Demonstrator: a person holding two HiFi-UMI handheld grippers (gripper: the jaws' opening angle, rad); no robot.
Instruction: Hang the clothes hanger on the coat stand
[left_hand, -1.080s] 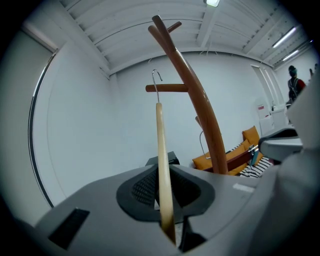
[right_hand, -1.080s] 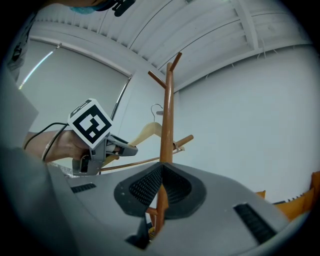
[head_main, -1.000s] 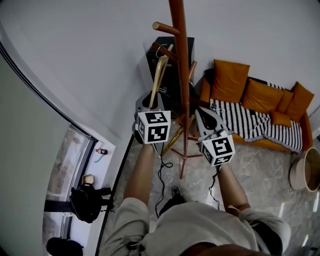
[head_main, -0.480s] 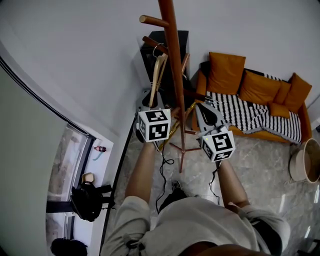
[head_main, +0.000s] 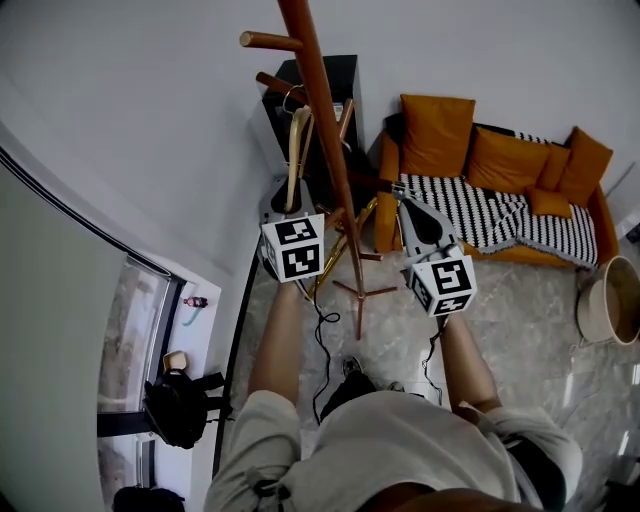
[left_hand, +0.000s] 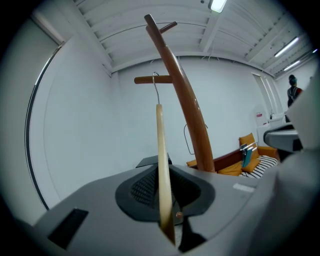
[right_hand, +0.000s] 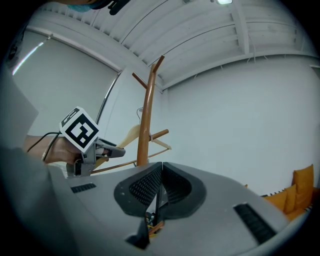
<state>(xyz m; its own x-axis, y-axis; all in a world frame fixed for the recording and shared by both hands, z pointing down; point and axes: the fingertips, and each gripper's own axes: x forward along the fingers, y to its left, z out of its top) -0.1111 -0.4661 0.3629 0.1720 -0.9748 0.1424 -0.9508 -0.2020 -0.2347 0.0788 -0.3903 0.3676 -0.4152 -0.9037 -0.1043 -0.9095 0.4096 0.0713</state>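
Observation:
The brown wooden coat stand (head_main: 327, 165) rises in front of me, with short pegs (head_main: 268, 41) near its top. A pale wooden clothes hanger (head_main: 294, 150) stands upright in my left gripper (head_main: 287, 192), which is shut on its lower part. In the left gripper view the hanger (left_hand: 160, 160) appears edge-on, and its wire hook (left_hand: 156, 86) reaches a peg (left_hand: 148, 79); I cannot tell whether it rests on it. The right gripper (head_main: 404, 195) is shut and holds nothing, to the right of the pole. From the right gripper (right_hand: 159, 187) I see the stand (right_hand: 145, 117) and the hanger (right_hand: 129, 135).
A black cabinet (head_main: 345, 75) stands behind the stand. An orange sofa (head_main: 470, 150) with a striped blanket lies to the right, and a round basket (head_main: 610, 300) at the far right. A cable (head_main: 325, 345) trails on the floor. A dark bag (head_main: 175, 405) sits at the window ledge on the left.
In the head view the stand and both grippers have shifted left. The hanger stays gripped by the left gripper near the peg. The right gripper now sits a little farther from the pole.

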